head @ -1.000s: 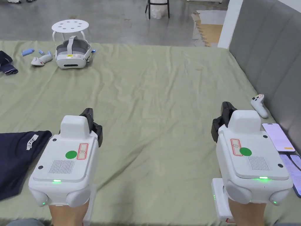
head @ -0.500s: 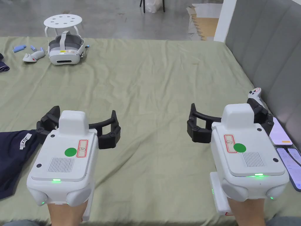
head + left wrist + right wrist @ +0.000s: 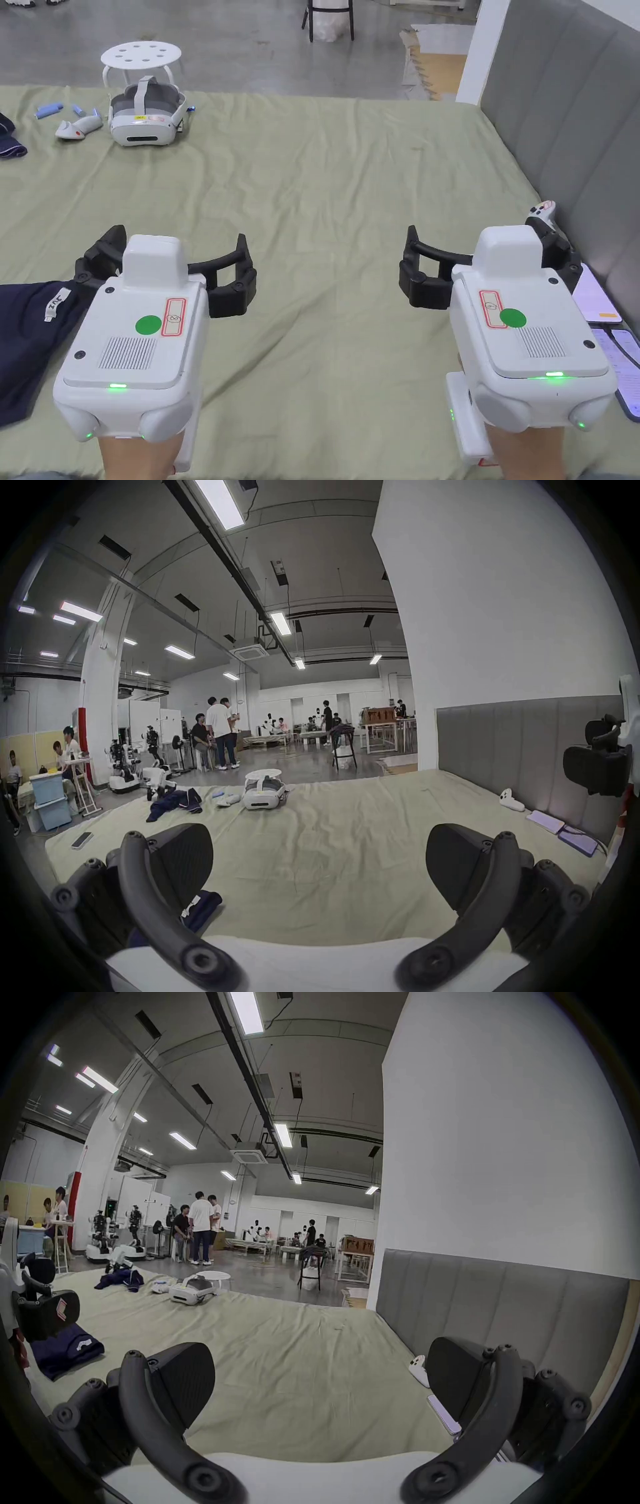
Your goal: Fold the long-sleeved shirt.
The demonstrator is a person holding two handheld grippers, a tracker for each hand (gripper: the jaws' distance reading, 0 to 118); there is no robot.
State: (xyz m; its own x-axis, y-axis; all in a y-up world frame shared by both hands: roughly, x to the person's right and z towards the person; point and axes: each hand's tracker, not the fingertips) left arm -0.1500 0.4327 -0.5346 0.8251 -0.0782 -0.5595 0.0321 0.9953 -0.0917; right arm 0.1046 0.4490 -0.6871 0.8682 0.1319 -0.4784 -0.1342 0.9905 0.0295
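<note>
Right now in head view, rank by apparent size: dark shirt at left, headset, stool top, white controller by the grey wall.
1. Dark shirt, though the frame edge cuts it off.
2. Headset.
3. Stool top, farther off, so really perhaps no smaller.
4. White controller, partly behind the right gripper.

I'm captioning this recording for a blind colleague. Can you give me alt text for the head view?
Two white handheld grippers, the left gripper and the right gripper, hover open over a green sheet. A dark blue shirt lies at the left edge beside the left gripper, and a white headset sits farther back.
</note>
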